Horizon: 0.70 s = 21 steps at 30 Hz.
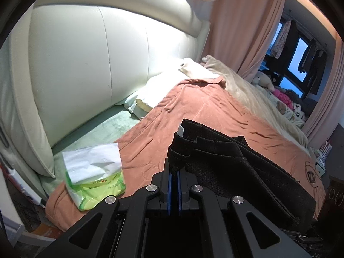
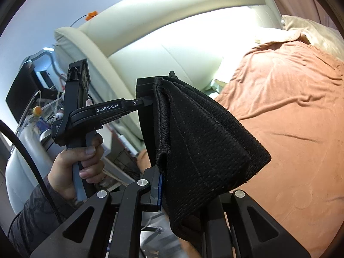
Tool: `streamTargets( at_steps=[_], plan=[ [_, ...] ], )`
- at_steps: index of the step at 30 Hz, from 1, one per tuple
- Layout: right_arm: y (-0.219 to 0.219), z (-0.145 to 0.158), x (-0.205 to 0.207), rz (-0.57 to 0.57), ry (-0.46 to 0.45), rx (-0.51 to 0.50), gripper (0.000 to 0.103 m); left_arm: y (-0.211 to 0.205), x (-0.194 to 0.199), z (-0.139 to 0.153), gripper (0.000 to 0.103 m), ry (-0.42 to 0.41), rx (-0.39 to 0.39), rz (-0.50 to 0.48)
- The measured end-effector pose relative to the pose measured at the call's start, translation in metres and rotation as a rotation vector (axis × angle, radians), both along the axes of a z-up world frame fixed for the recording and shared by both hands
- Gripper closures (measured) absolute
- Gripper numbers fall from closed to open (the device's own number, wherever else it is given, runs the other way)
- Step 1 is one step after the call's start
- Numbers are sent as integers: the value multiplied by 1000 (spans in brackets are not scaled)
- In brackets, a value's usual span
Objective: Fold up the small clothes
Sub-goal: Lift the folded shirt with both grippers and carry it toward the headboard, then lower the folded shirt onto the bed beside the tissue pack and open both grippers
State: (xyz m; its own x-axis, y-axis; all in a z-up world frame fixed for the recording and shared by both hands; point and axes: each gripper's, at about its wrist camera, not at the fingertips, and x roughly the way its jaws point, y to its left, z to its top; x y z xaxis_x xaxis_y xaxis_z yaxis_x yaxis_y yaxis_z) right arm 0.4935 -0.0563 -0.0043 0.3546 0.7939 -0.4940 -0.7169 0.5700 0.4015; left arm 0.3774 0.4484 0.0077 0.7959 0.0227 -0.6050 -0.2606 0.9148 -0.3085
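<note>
A small black knitted garment [image 1: 236,167] hangs in the air between both grippers, above the salmon bedspread [image 1: 172,118]. My left gripper [image 1: 174,172] is shut on its hem at one corner, with a white label sticking up behind. In the right wrist view the same garment [image 2: 204,146] drapes over my right gripper [image 2: 161,182], which is shut on its edge; the right finger is hidden under the cloth. The left gripper [image 2: 150,103], held in a hand, pinches the garment's top corner at left.
A green tissue pack [image 1: 96,178] with a white tissue sticking out lies on the bed's near left. A cream padded headboard [image 1: 96,64] stands behind. Pillows [image 1: 150,94] and a beige blanket [image 1: 247,90] lie further up. Clutter sits beside the bed [image 2: 43,107].
</note>
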Motion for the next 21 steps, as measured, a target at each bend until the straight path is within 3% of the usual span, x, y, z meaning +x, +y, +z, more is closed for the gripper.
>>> streamTargets(
  at_steps=[8,10,11,12,13,15,17,21],
  plan=[
    [-15,-28,35,-48,55,-3,95,-6,54,-29,100,73,43,-11],
    [-22,-38,47,-109,90,-6,93,-10,67,-39,99,95,75,3],
    [-19,-45,54,-153,131,-30,90,-11,72,-44,99,112,94,9],
    [-20,-55,62,-201,184,-70,86,-14,78,-52,92,149,128,31],
    [-18,-62,65,-231,214,-96,77,-14,82,-61,87,184,141,47],
    [-31,-74,69,-276,223,-133,62,-10,81,-79,74,229,137,71],
    [-48,-82,66,-330,191,-170,39,-5,74,-92,74,238,108,78],
    [-58,-88,60,-342,198,-185,36,2,55,-113,73,293,83,95]
  ],
)
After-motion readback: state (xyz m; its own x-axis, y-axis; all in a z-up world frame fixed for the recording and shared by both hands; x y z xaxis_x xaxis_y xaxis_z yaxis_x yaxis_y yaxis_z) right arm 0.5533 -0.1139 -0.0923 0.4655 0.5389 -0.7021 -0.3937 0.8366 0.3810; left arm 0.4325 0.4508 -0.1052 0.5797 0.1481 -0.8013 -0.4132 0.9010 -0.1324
